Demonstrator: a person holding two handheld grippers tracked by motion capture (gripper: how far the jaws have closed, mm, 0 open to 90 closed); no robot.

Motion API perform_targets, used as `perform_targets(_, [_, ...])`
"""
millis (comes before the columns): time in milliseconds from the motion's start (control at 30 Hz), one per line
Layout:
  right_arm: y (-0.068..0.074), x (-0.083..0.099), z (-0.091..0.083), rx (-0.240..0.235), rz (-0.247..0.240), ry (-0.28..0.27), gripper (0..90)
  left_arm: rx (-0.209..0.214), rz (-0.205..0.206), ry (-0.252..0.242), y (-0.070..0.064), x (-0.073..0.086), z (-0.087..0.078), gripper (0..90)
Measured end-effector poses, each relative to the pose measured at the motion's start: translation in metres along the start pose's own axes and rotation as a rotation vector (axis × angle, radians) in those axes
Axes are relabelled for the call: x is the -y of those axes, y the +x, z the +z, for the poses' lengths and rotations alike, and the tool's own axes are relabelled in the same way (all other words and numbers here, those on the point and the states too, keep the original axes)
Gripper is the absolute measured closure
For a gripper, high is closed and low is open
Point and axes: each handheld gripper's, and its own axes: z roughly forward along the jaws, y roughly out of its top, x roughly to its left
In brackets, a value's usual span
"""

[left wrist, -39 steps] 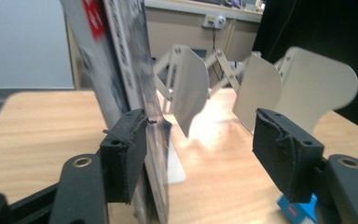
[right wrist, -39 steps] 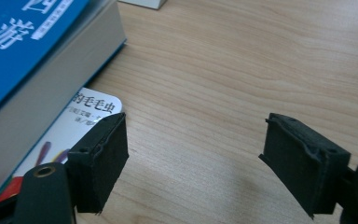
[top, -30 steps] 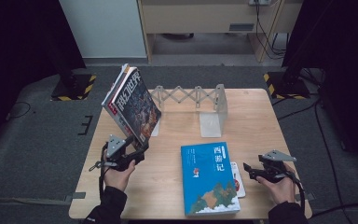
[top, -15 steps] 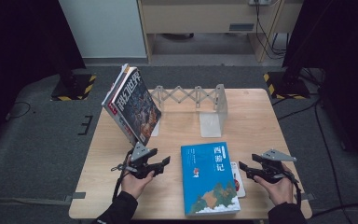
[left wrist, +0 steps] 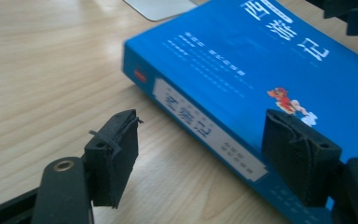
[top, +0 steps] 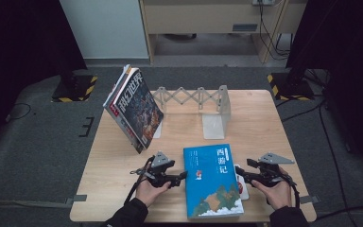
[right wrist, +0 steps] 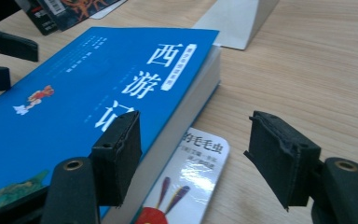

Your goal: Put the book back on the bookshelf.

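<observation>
A thick blue book (top: 211,178) lies flat at the table's front middle, cover up. A thin white booklet (top: 241,185) pokes out from under its right edge. My left gripper (top: 179,178) sits open at the book's left edge; in the left gripper view its jaws (left wrist: 200,123) straddle the labelled spine (left wrist: 205,128) without touching it. My right gripper (top: 242,173) is open at the book's right side. In the right gripper view (right wrist: 196,123) one jaw hovers over the blue cover (right wrist: 93,93), the other over bare wood, with the booklet (right wrist: 191,175) between them.
Several magazines (top: 134,108) lean against the left end of a grey expanding book rack (top: 196,97) at the back. Its right bookend (top: 217,118) stands just behind the blue book. Bare tabletop (top: 274,123) lies to the right and front left.
My left gripper has moved right, from below the leaning magazines to the blue book's left edge. My right gripper has edged left toward the book's right side.
</observation>
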Motion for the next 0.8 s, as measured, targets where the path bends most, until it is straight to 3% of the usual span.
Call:
perform_targets(233, [0.008, 0.001, 0.006, -0.049, 0.020, 0.007, 35.1, 0.082, -0.023, 0.005, -0.002, 0.002, 0.010, 19.4])
perform_targets(467, [0.015, 0.003, 0.014, -0.077, 0.030, 0.049, 35.2, 0.177, -0.079, 0.031, -0.005, 0.005, 0.023, 11.6])
perform_targets(800, [0.019, 0.007, 0.022, -0.115, 0.068, 0.069, 34.4, 0.217, -0.128, 0.056, -0.004, 0.008, 0.033, 0.0])
